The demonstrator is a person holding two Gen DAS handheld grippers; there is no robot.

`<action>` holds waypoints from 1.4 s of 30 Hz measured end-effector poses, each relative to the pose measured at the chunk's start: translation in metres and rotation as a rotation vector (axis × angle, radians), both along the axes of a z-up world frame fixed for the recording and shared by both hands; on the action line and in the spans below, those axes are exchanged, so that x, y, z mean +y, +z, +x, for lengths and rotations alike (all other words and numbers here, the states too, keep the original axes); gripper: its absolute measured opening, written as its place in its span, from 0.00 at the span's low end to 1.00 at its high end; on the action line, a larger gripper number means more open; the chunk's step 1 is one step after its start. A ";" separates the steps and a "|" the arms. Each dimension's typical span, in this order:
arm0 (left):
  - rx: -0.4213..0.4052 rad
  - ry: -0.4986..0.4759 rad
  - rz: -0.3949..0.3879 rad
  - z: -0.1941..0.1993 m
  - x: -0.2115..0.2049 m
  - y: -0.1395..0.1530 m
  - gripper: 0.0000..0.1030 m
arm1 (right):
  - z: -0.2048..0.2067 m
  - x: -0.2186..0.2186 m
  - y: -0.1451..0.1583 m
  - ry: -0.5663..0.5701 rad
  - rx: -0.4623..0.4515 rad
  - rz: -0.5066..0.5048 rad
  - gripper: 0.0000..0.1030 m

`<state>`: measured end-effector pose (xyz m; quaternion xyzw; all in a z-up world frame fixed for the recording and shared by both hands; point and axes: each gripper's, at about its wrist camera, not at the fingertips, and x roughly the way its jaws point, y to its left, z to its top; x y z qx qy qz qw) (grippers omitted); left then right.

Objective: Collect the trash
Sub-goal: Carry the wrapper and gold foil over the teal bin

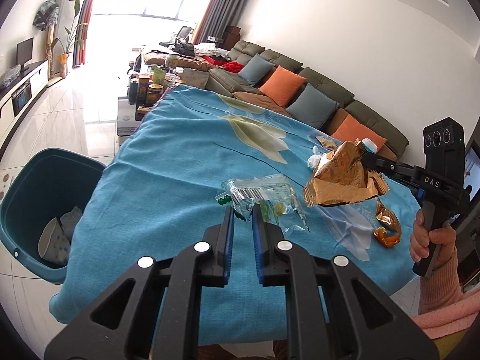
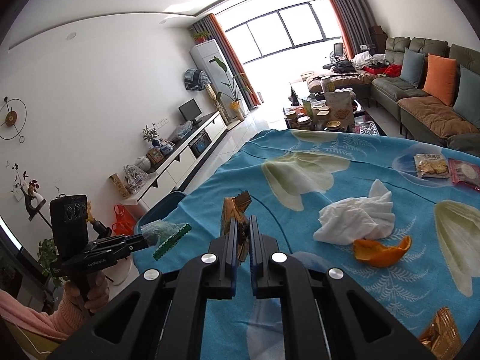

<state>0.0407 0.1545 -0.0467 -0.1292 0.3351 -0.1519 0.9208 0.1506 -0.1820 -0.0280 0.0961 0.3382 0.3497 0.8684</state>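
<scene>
My left gripper (image 1: 243, 217) is shut on a clear plastic wrapper with green zigzag edges (image 1: 264, 193), held just above the blue floral cloth (image 1: 186, 156). The right wrist view shows that same wrapper (image 2: 168, 234) hanging from the left gripper (image 2: 144, 241), near the table's left edge. My right gripper (image 2: 243, 228) is shut on a crumpled gold foil wrapper (image 2: 235, 208), lifted off the cloth. In the left wrist view the gold wrapper (image 1: 339, 177) hangs from the right gripper (image 1: 370, 162) at the right. A teal bin (image 1: 33, 180) stands on the floor left of the table, with paper scraps inside.
On the cloth lie a white tissue (image 2: 357, 219), an orange peel (image 2: 381, 252), another gold wrapper (image 2: 441, 333), a cracker packet (image 2: 432, 165) and a pink packet (image 2: 465, 174). A sofa (image 1: 300, 90) runs along the far side. A low table crowded with jars (image 2: 324, 114) stands beyond.
</scene>
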 end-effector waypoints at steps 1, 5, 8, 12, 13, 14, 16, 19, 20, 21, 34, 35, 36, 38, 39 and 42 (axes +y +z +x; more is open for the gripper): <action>-0.001 0.012 -0.001 -0.001 0.005 0.000 0.12 | 0.002 0.006 0.000 0.014 0.003 0.007 0.06; -0.007 0.064 0.000 -0.007 0.023 0.003 0.12 | 0.010 0.033 0.001 0.063 0.004 0.017 0.06; -0.011 0.101 0.001 -0.012 0.036 0.004 0.12 | 0.018 0.052 0.001 0.101 0.004 0.023 0.06; -0.014 0.150 0.004 -0.019 0.054 0.006 0.12 | 0.024 0.076 0.002 0.147 0.004 0.029 0.06; -0.015 0.162 0.005 -0.020 0.059 0.006 0.12 | 0.025 0.082 0.002 0.160 0.005 0.030 0.06; -0.015 0.174 0.005 -0.022 0.063 0.006 0.12 | 0.027 0.088 0.002 0.170 0.004 0.027 0.06; -0.014 0.200 0.007 -0.025 0.072 0.006 0.12 | 0.028 0.101 0.002 0.192 0.004 0.024 0.06; -0.013 0.235 0.009 -0.028 0.085 0.007 0.12 | 0.031 0.118 0.002 0.225 0.007 0.024 0.05; -0.013 0.247 0.012 -0.029 0.088 0.007 0.12 | 0.032 0.124 0.002 0.235 0.009 0.025 0.05; -0.013 0.257 0.015 -0.031 0.092 0.007 0.12 | 0.034 0.128 0.003 0.243 0.010 0.026 0.05; -0.006 0.372 0.023 -0.040 0.133 0.005 0.12 | 0.045 0.185 0.005 0.324 0.019 0.035 0.05; -0.005 0.381 0.023 -0.040 0.136 0.005 0.12 | 0.046 0.189 0.005 0.327 0.021 0.035 0.05; -0.002 0.389 0.022 -0.041 0.140 0.003 0.12 | 0.046 0.194 0.005 0.330 0.020 0.034 0.05; 0.002 0.407 0.018 -0.043 0.148 0.001 0.12 | 0.048 0.203 0.005 0.338 0.022 0.033 0.05; 0.005 0.415 0.015 -0.044 0.152 0.000 0.12 | 0.049 0.207 0.005 0.342 0.023 0.031 0.05; 0.016 0.441 0.012 -0.044 0.161 -0.005 0.12 | 0.050 0.223 0.002 0.357 0.025 0.018 0.05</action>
